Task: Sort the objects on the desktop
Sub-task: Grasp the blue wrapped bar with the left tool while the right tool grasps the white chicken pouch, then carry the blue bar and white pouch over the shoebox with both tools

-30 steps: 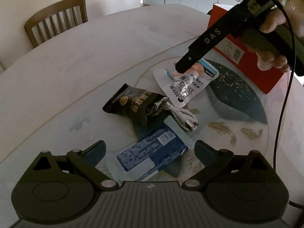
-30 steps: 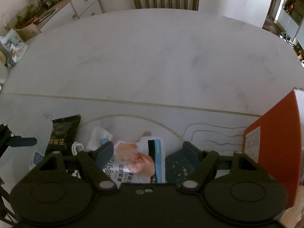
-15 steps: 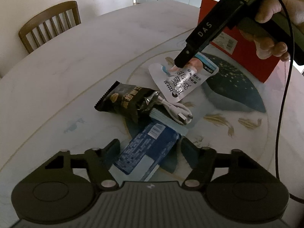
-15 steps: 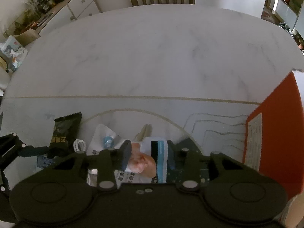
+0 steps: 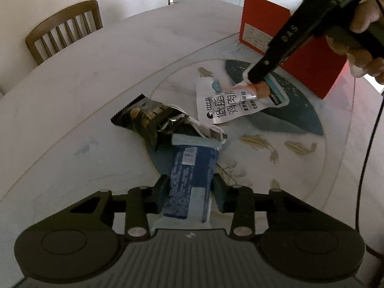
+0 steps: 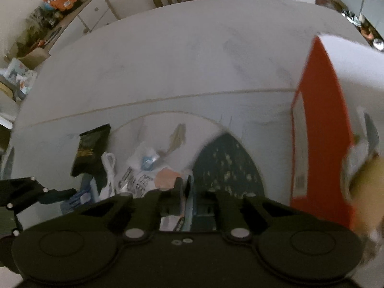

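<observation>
Pointing steeply down at the tabletop (image 5: 100,72), my left tongs (image 5: 189,192) are closing on the blue packet (image 5: 189,180), which lies lengthwise between the two fingers with both pads at its long sides. My right tongs (image 6: 183,187) also tilt steeply down and are clenched on the corner of the white pouch (image 5: 232,105); in the left view their black finger, lettered "DAS", slants down from my right hand (image 5: 360,38) to the pouch's pink-printed edge.

Just beyond the far end of the blue packet lie a white cable (image 5: 208,129) with a metal plug and a black snack bag (image 5: 146,120), the bag touching the cable and partly over the packet's pale end. The white pouch lies further out, to the right of those, over the rim of a dark teal patch painted on the tabletop (image 5: 295,110). A red box (image 5: 271,24) stands upright behind that, close to the right tongs' right side. A wooden chair (image 5: 64,31) is at the far left rim of the tabletop.

The white pouch carries large black Chinese characters, among them "低脂" and "鸡肉". The blue packet shows a white barcode label and fine print too small to read. The red box has a white label I cannot read.
</observation>
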Demonstrator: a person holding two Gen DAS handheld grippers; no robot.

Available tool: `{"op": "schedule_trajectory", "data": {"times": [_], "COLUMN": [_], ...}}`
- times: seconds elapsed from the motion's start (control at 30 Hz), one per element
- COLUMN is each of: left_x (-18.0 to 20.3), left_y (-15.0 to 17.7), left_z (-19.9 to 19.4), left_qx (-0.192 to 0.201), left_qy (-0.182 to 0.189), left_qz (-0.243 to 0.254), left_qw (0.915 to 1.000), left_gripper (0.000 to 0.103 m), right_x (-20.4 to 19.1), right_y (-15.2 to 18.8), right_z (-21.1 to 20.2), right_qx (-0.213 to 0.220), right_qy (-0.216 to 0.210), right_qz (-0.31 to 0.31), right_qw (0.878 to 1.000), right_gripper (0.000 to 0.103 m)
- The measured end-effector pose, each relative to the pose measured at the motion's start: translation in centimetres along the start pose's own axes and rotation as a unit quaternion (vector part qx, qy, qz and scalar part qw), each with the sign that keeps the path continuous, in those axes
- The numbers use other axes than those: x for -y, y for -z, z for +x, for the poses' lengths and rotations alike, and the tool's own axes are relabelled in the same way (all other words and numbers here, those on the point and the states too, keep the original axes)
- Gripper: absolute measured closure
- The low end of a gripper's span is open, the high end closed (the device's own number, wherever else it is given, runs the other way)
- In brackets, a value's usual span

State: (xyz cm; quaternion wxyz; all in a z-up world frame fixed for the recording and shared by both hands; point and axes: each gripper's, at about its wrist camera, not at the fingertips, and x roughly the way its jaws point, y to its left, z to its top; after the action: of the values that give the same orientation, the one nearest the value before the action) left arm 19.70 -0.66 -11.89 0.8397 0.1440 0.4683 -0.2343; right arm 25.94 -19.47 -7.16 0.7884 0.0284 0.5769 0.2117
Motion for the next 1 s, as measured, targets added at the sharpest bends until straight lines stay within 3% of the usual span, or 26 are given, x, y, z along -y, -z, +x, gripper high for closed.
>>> {"op": "schedule_trajectory", "data": {"times": [0.37, 1.0], "left_x": [1.1, 3.0], "left_y": [0.6, -0.8], "left_z": [-1.0, -4.7], "left_qx": [-0.006, 0.007], "left_qy": [-0.019, 0.003], "left_qz": [-0.016, -0.029], "left_qw": [0.9997, 0.9995], "left_gripper": [0.067, 0.067], "right_x": [0.2, 1.7], "right_y": [2.1, 5.6], "right_z": [-2.4, -8.2], "right_qx": [0.029, 0.078], "right_qy": [-0.013, -0.030], "right_qz": [0.038, 0.066], "right_qw": [0.999, 0.994], "right_gripper": [0.103, 0.103]}}
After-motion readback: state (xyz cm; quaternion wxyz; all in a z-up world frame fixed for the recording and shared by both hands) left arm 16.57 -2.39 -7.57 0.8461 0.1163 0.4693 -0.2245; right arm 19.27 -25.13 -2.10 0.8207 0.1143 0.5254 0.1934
